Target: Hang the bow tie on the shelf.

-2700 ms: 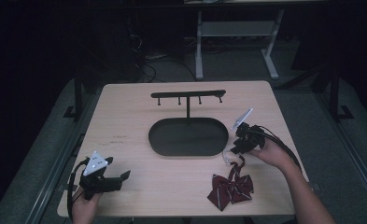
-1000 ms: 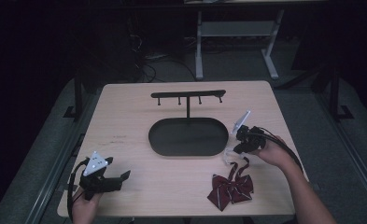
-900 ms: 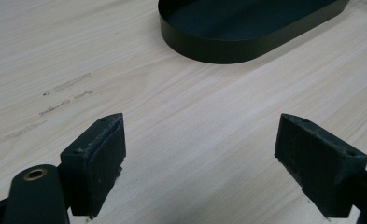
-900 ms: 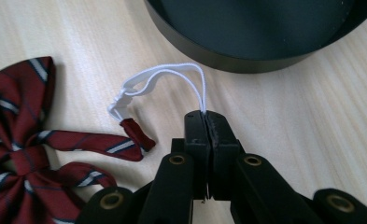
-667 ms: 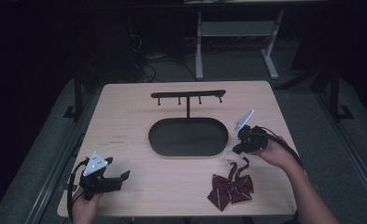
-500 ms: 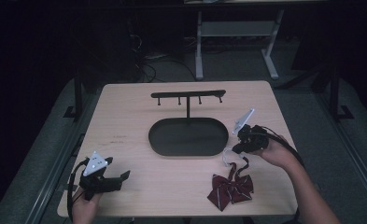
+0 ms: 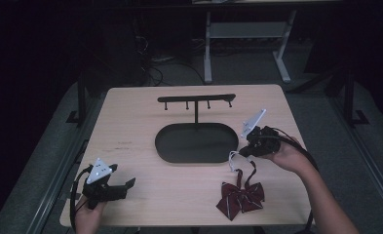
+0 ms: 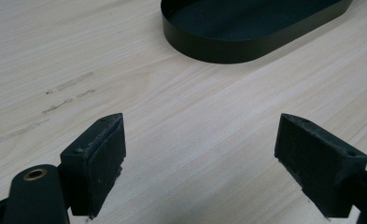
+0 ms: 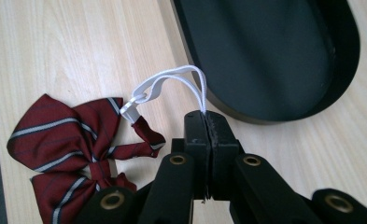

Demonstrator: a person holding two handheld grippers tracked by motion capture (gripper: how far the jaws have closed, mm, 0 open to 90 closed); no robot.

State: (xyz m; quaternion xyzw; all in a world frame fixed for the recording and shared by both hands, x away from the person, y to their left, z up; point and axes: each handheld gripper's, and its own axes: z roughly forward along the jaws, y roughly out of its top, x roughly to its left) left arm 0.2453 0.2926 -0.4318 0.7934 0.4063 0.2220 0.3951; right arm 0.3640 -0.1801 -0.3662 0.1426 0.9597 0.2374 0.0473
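The left gripper (image 7: 118, 186) is resting low on the worktop (image 7: 130, 126), its fingers (image 8: 97, 154) standing wide apart with nothing but bare wood between them and the black oval tray (image 8: 246, 44) lying well ahead of them. It is playing no part in the lift, so if the bow tie (image 7: 240, 198) is snagging or swinging there is no second hold to steady it.

The right gripper (image 7: 245, 150) is pinching the white elastic loop (image 9: 172, 86) of the striped maroon bow tie; its fingers (image 9: 195, 135) are pressed flat together with only the thin cord between them. The bow itself is lying on the worktop just below and to the left of those fingers, beside the rim of the tray. The grip is on a narrow, springy cord right at the fingertips, so I judge it could be slipping out as the weight of the bow comes onto it. The dangling bow could also be catching on the tray rim, or swinging and missing the hooks of the black hanger bar (image 7: 196, 99) beyond the tray.

Against the picture a second earlier, the right gripper is standing higher and nearer the tray, and the loop is drawn more upright. The left gripper is lying where it was.
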